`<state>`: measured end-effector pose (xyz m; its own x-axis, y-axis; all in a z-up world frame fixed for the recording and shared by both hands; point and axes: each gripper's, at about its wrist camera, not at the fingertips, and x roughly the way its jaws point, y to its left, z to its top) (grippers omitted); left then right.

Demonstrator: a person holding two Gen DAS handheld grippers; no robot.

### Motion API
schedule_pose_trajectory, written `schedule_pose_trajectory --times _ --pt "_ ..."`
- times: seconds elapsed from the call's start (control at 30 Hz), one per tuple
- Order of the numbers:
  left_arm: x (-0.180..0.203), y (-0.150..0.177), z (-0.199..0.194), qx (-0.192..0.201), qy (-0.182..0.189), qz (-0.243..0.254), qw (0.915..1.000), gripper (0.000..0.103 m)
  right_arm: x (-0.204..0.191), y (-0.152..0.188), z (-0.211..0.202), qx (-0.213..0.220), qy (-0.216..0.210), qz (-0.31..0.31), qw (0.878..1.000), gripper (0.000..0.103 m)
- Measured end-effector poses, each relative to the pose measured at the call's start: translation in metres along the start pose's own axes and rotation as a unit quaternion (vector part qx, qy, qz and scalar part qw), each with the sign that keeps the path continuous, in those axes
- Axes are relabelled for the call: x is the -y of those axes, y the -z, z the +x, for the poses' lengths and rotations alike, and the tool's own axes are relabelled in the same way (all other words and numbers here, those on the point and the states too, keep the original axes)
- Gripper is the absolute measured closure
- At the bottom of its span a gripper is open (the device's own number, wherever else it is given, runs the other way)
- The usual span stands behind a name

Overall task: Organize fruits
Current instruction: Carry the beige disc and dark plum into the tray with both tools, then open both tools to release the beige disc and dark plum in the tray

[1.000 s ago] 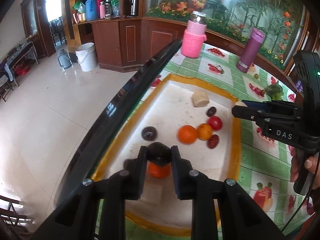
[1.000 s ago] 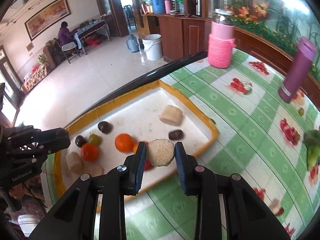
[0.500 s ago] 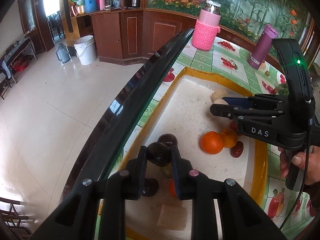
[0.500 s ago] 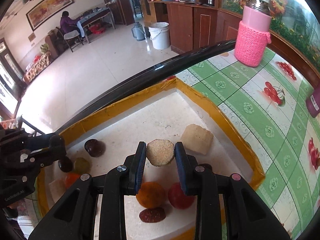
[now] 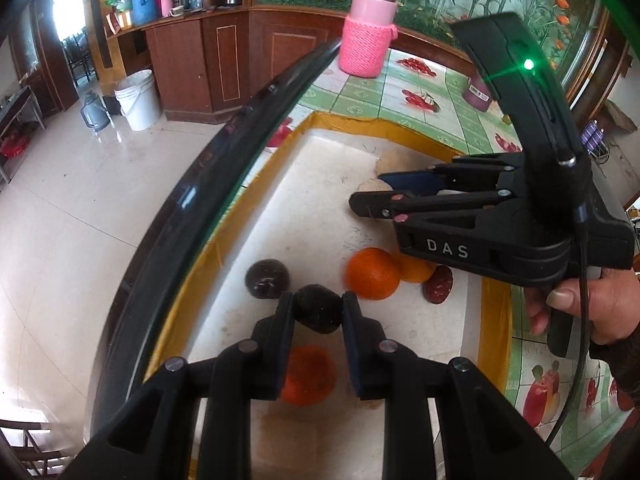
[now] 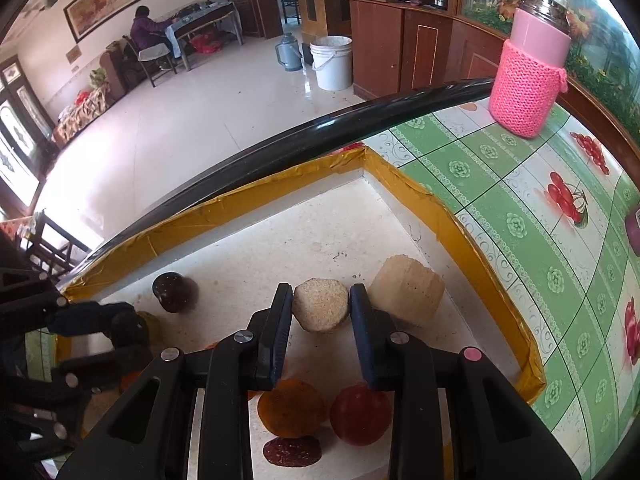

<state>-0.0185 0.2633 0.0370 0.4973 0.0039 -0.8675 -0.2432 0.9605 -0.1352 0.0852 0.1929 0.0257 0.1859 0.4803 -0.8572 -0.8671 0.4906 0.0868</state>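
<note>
The left tongs (image 5: 317, 312) are clamped on a small dark fruit (image 5: 318, 308), near-black with a dull, slightly speckled skin, held low over the white tray (image 5: 316, 200) with the yellow taped rim. That tray sits at the desk's (image 6: 520, 208) black curved edge. The right tongs (image 6: 320, 312) are clamped on a pale beige, grainy, faceted chunk (image 6: 320, 309), held just beside a larger cream-coloured block (image 6: 408, 290) that lies toward the tray's far corner.

Down in the tray, a dark plum (image 5: 267, 279) lies close to the rim on the desk-edge side, just beside the held dark fruit. A bright orange (image 5: 373, 273) sits toward the tray's middle, touching a second orange fruit (image 5: 416, 268), with a dark red date (image 5: 439, 285) next to it. A round red fruit (image 6: 360, 414) lies under the right tongs.
</note>
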Motion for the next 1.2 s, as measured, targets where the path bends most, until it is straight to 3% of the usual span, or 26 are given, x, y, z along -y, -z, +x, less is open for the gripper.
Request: schedule_pose_trajectory --times 0.17,0.4,0.53,0.7,0.87,1.0,1.2 --pt "-0.001 0.0 0.012 -0.02 -0.004 0.003 0.9998 0.077 -0.002 0.0 0.002 -0.004 0.003 -0.015 1.0 0.075" --pt "-0.002 -0.003 0.016 -0.016 -0.003 0.024 0.9996 0.077 -0.006 0.002 0.012 -0.019 0.008 -0.025 0.999 0.075" --pt "-0.002 -0.005 0.02 -0.022 0.022 0.038 0.9988 0.075 -0.007 0.001 0.011 -0.021 0.007 -0.027 0.999 0.075" --pt "0.006 -0.005 0.021 -0.024 0.026 0.07 0.9969 0.069 -0.007 0.001 0.008 -0.022 0.014 -0.023 0.999 0.073" --pt "0.017 0.001 0.018 -0.018 0.018 0.108 0.9938 0.042 0.001 0.006 -0.002 -0.017 0.014 -0.016 1.0 0.071" --pt "0.022 0.006 0.014 -0.013 -0.004 0.123 0.9923 0.041 0.006 0.011 -0.013 -0.009 0.016 -0.004 1.0 0.07" --pt "0.021 0.014 0.002 -0.01 -0.006 0.102 0.9947 0.041 0.012 0.023 -0.037 0.006 0.022 0.023 0.999 0.067"
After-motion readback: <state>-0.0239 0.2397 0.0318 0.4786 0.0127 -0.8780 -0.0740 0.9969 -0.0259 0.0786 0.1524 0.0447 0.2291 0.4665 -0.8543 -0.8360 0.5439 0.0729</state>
